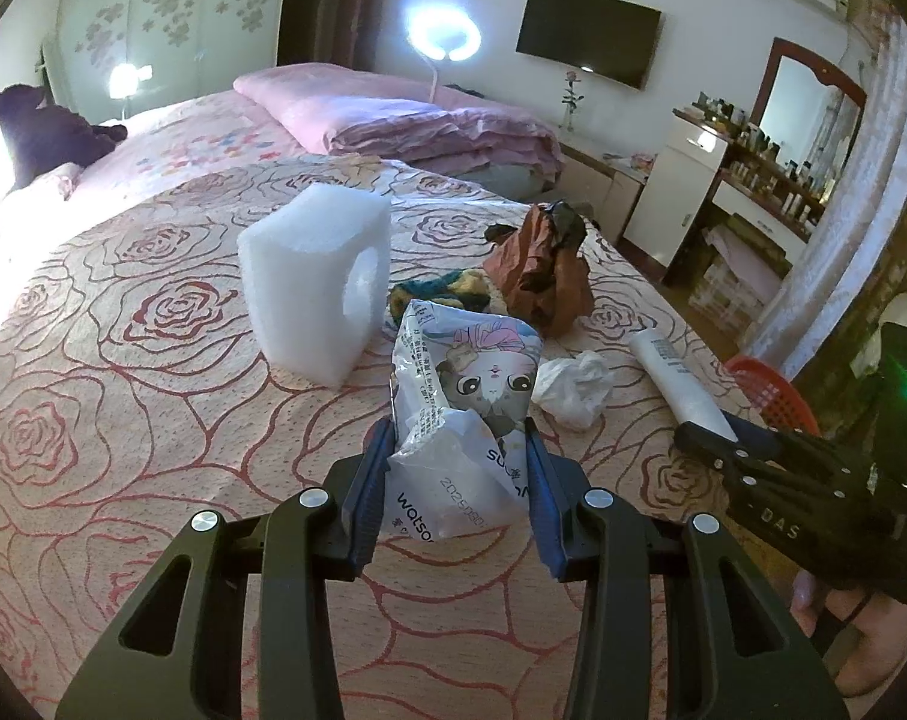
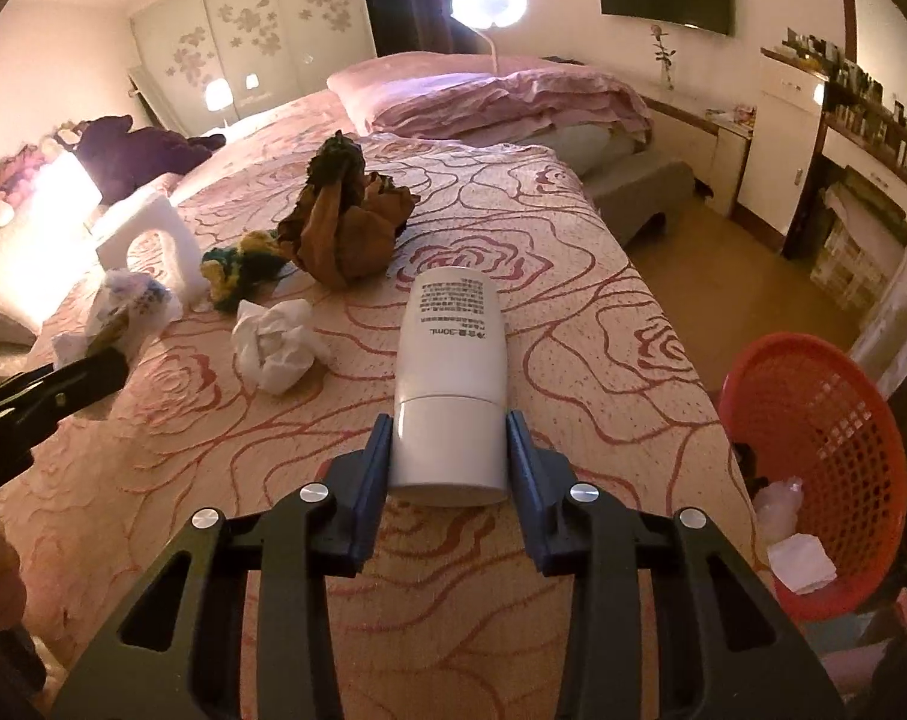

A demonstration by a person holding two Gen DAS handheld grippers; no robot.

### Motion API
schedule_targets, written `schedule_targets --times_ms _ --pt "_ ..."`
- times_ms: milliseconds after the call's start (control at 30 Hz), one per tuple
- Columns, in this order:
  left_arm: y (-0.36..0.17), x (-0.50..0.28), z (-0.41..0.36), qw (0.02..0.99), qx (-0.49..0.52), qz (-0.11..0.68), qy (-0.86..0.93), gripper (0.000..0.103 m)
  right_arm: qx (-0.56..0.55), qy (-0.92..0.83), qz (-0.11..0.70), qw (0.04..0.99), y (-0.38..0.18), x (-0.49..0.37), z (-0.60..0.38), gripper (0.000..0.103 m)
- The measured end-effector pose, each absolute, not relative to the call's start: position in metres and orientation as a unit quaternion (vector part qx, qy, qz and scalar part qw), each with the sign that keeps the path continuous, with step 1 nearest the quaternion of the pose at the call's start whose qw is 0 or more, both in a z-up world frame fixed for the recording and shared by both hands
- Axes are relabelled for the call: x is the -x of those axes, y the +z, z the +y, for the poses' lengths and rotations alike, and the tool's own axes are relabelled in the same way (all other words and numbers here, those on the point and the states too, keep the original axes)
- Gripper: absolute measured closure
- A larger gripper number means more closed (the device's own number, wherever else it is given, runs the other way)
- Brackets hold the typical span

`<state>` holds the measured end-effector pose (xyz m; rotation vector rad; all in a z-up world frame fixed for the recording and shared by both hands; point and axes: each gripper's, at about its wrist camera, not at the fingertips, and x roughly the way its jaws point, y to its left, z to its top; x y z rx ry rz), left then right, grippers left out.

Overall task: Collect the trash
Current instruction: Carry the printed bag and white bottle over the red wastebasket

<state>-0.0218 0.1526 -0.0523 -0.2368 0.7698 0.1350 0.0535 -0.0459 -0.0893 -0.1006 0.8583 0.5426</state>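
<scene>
My left gripper (image 1: 458, 450) is shut on a white plastic wrapper with a cartoon cat (image 1: 465, 384), held over the rose-patterned bedspread (image 1: 123, 420). My right gripper (image 2: 449, 429) is shut on the cap end of a white tube bottle (image 2: 450, 372); the bottle (image 1: 678, 381) and right gripper (image 1: 717, 441) also show in the left wrist view. A crumpled white tissue (image 2: 276, 345) (image 1: 573, 387), a crumpled brown paper bag (image 2: 342, 228) (image 1: 540, 267), a yellow-green yarn scrap (image 2: 237, 267) (image 1: 441, 291) and a white foam block (image 1: 315, 279) (image 2: 147, 240) lie on the bed.
A red plastic basket (image 2: 813, 456) (image 1: 765, 393) with some white scraps in it stands beside the bed at the right. Folded pink quilts (image 1: 405, 114) lie at the far end. A dresser with bottles (image 1: 771, 180) stands by the right wall.
</scene>
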Motion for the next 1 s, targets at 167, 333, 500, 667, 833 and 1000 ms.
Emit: schedule_targets --times_ms 167,333,500,667,833,1000 --pt "-0.052 0.022 0.147 0.918 0.11 0.375 0.063 0.064 0.04 0.268 0.402 0.875 -0.08 -0.044 -0.054 0.067" --pt "-0.049 0.021 0.139 0.921 0.103 0.372 0.054 0.064 0.04 0.269 0.392 0.879 -0.072 -0.04 -0.062 0.067" --pt "-0.048 0.02 0.13 0.922 0.095 0.372 0.047 0.064 0.036 0.263 0.392 0.881 -0.071 -0.039 -0.072 0.067" --pt "-0.044 0.018 0.125 0.924 0.088 0.368 0.044 0.064 0.029 0.259 0.386 0.885 -0.065 -0.038 -0.081 0.067" --pt "-0.038 0.016 0.119 0.927 0.078 0.363 0.04 0.064 0.025 0.25 0.371 0.894 -0.055 -0.038 -0.089 0.067" --pt "-0.033 0.01 0.104 0.93 0.063 0.36 0.03 0.064 0.016 0.239 0.362 0.901 -0.048 -0.04 -0.101 0.067"
